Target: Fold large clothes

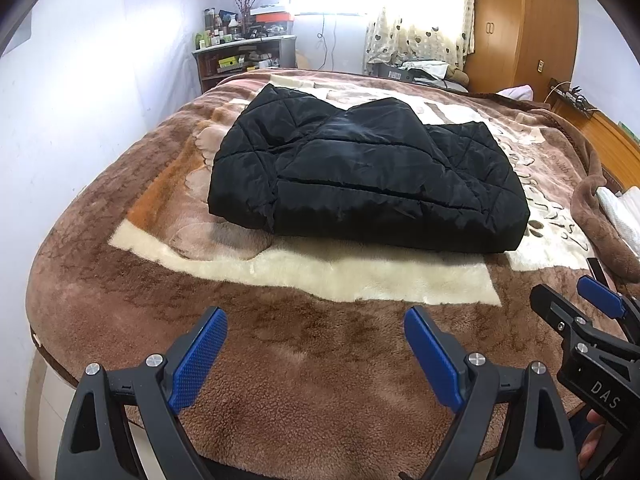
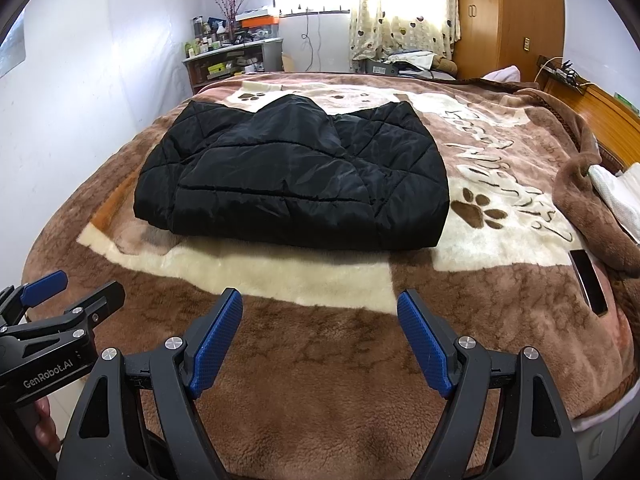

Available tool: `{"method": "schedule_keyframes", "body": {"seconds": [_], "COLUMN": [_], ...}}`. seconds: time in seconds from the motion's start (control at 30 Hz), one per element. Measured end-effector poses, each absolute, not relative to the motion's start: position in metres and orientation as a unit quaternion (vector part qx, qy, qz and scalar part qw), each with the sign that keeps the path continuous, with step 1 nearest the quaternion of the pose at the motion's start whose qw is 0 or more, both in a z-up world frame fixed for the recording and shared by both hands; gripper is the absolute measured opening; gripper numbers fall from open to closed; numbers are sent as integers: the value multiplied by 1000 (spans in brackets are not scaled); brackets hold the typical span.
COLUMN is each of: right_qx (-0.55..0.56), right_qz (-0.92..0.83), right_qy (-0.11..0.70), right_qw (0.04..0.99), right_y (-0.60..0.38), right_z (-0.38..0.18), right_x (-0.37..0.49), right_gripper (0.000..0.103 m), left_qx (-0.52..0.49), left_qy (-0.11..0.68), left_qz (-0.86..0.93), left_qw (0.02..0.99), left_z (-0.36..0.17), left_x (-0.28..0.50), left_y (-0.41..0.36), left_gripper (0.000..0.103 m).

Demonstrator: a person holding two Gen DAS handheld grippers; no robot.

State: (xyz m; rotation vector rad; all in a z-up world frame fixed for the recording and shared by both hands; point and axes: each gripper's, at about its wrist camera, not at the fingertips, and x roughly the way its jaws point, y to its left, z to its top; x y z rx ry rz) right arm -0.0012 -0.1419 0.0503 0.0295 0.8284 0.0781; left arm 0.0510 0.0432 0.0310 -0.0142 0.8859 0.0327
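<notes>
1. Left wrist view: the black quilted jacket (image 1: pixel 360 176) lies as a squarish bundle in the middle of the bed, on the brown and cream blanket (image 1: pixel 280 360), well beyond the tools. The left tongs (image 1: pixel 316 356) stand wide apart with nothing between the blue pads, hanging over bare blanket at the near edge. The right tongs (image 1: pixel 576 300) show at the right border, apart from the jacket; from this side their gap is hard to read.

2. Left wrist view, handling: the jacket looks padded, soft and puffy, with a slick, shiny shell. I judge it light for its bulk but springy, so folds may push back open and the shell may slide in the pads. The near hem corners, where layers stack thick, look the safest hold.

3. Right wrist view: the jacket (image 2: pixel 296 176) sits centre-left on the bed, a paw-print patch just to its right. The right tongs (image 2: pixel 320 344) gape empty over the blanket (image 2: pixel 320 420). The left tongs (image 2: pixel 72 284) enter at the left edge.

4. Right wrist view, unclear: sleeves and collar are tucked under or lost in the black, so I cannot tell how many folds it holds. A dark flat object (image 2: pixel 590 284) at the right edge may be a phone.
</notes>
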Motion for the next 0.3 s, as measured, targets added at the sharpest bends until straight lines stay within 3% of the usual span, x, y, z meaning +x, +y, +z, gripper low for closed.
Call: {"method": "schedule_keyframes", "body": {"seconds": [0.3], "right_qx": [16], "right_qz": [37], "right_qy": [404], "right_qw": [914], "right_y": [-141], "right_z": [50], "right_x": [0], "right_gripper": [80], "left_qx": [-8], "left_qy": [435], "left_qz": [19], "left_qw": [900], "left_z": [27], "left_x": [56], "left_y": [45], "left_gripper": [90]}}
